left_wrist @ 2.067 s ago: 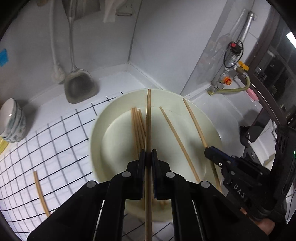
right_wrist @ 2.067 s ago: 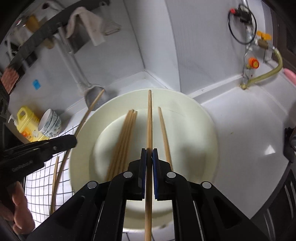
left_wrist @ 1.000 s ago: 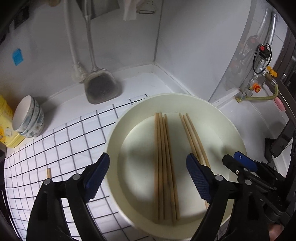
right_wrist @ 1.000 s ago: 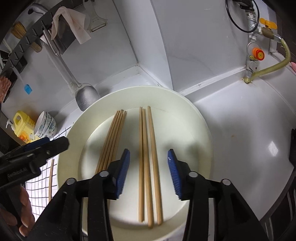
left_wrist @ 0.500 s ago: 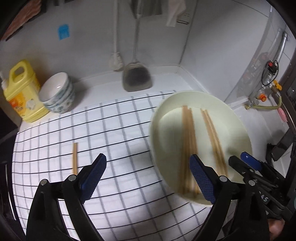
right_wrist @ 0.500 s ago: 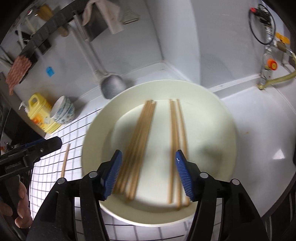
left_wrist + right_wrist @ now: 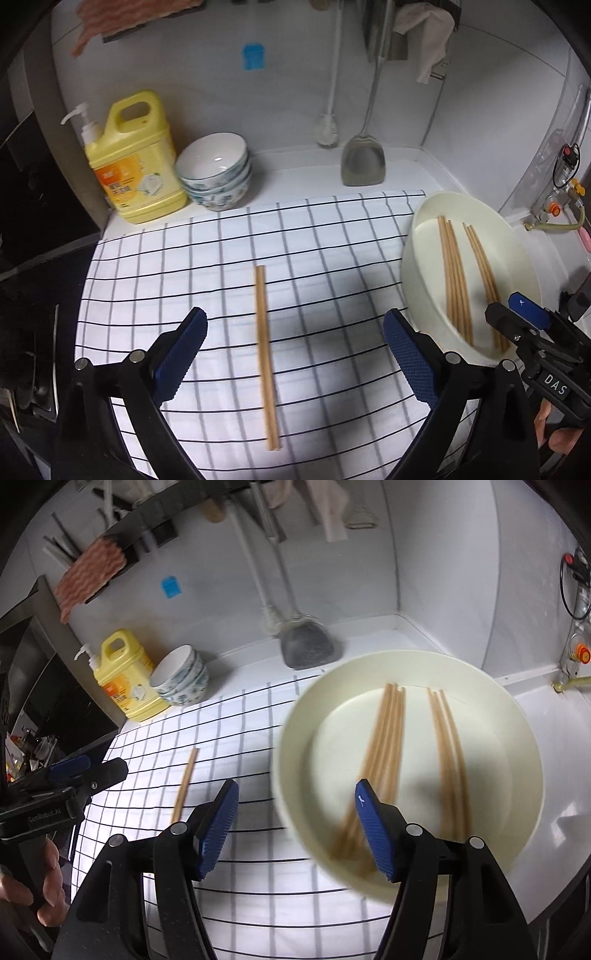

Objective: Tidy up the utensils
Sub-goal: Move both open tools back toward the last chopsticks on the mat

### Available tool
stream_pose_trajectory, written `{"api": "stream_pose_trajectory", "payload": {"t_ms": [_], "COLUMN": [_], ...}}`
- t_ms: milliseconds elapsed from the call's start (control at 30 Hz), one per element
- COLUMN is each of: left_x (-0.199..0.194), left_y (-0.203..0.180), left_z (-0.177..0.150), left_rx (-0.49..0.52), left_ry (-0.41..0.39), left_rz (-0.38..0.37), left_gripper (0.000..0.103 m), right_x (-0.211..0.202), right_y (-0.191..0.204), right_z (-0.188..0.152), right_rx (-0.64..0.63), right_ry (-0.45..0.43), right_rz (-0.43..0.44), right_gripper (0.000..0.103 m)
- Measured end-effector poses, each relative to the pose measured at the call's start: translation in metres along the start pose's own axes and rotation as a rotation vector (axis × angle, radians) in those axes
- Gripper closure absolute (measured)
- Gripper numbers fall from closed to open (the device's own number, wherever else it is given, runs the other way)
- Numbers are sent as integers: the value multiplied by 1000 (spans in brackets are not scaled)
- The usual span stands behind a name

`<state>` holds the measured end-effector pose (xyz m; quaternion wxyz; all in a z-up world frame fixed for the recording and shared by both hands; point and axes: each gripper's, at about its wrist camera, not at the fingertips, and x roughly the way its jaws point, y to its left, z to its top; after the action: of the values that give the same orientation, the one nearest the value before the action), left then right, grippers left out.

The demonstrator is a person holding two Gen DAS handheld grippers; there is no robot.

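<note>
The chopsticks (image 7: 266, 336) lying on the checked cloth (image 7: 221, 258) look like pale, matt wood, as do those inside the smooth, cream, faintly glossy basin (image 7: 524, 760). Behind the cloth stand a glossy yellow plastic bottle (image 7: 135, 162), shiny glazed bowls (image 7: 216, 171) and a dull metal spatula (image 7: 364, 162). Both grippers' black arms carry ribbed blue pads (image 7: 410, 360).

"DAS" – white letters on right gripper (image 7: 532, 317) body; "GenRobot.AI" – on left gripper (image 7: 88, 771) body.

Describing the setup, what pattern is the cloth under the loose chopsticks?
White cloth with a thin dark grid; clearest in the left wrist view.
</note>
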<state>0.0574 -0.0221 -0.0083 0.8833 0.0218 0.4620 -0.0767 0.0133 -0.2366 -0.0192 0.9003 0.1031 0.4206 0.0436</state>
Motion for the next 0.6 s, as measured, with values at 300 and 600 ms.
{"api": "stream_pose_trajectory", "payload": {"t_ms": [300, 600], "left_x": [5, 27], "left_y": [74, 131], "left_z": [-22, -42], "left_rx": [-14, -47], "left_ry": [25, 58], "left_rz": [-6, -16], "left_gripper": [8, 8], "right_x": [5, 29], "right_y": [76, 128], "right_z": [-35, -58], "right_rx": [0, -7], "right_ry": [10, 34], "right_rz": [-56, -55], "right_gripper": [37, 37]}}
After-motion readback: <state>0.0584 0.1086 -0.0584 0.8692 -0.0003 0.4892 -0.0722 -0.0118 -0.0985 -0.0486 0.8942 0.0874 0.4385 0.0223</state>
